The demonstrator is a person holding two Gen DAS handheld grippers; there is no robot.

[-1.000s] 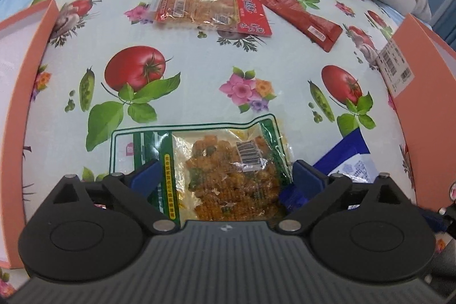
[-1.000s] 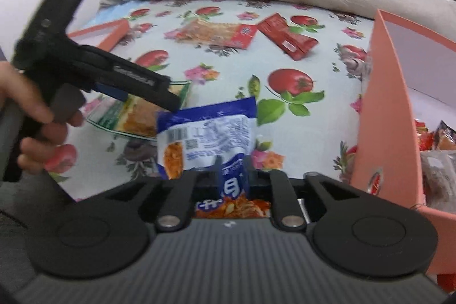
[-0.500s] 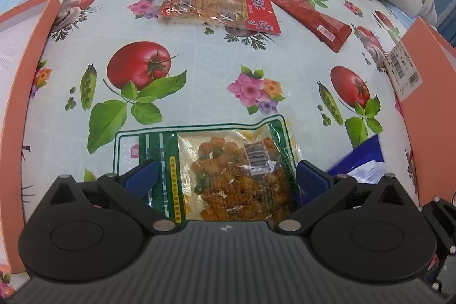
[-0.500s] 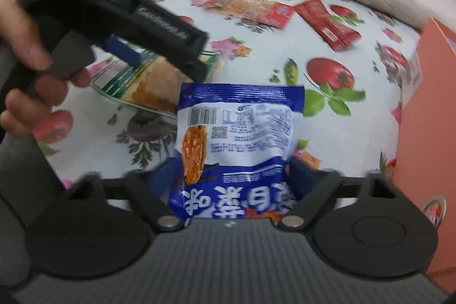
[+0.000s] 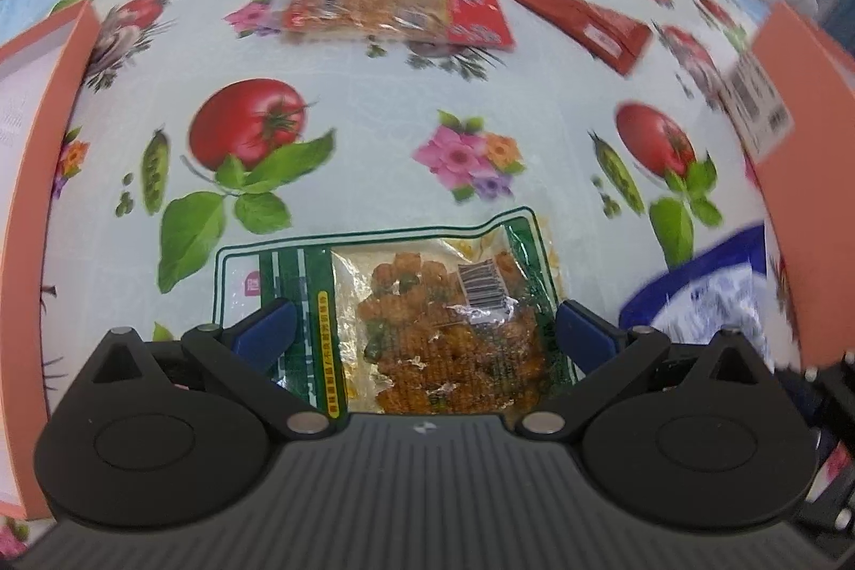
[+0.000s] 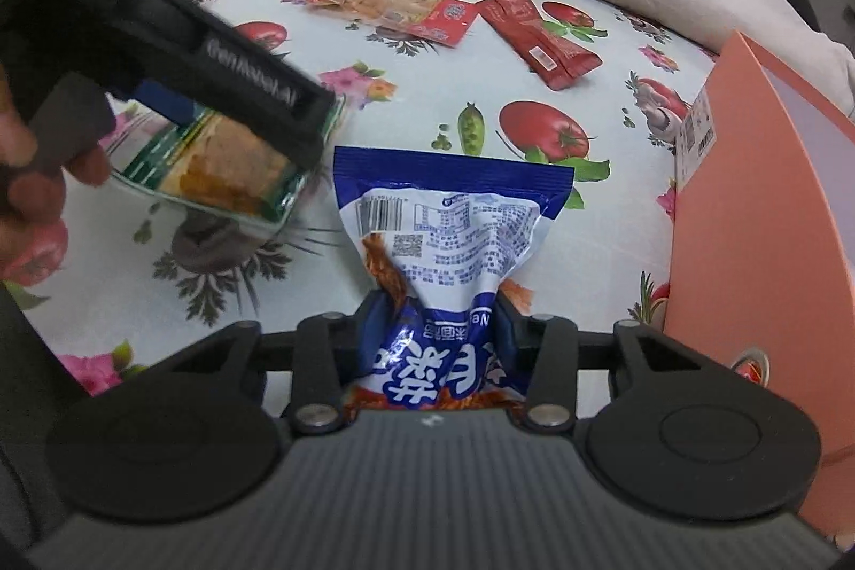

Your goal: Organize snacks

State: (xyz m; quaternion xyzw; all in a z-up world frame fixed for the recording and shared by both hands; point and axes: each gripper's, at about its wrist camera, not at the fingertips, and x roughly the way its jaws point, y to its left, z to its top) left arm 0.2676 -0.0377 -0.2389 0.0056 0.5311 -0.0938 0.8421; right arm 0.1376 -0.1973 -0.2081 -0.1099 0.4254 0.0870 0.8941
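While pinching blue packet (image 6: 443, 244) at near end, right gripper (image 6: 441, 329) sits left of orange box (image 6: 748, 217); left gripper (image 5: 422, 329) spread around green packet (image 5: 427, 303).

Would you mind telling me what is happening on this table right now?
A person is sorting snack packets with two handheld grippers. The right gripper has just been closing and pinches the blue packet. The left gripper stands open around the green packet. Two red packets lie farther off.
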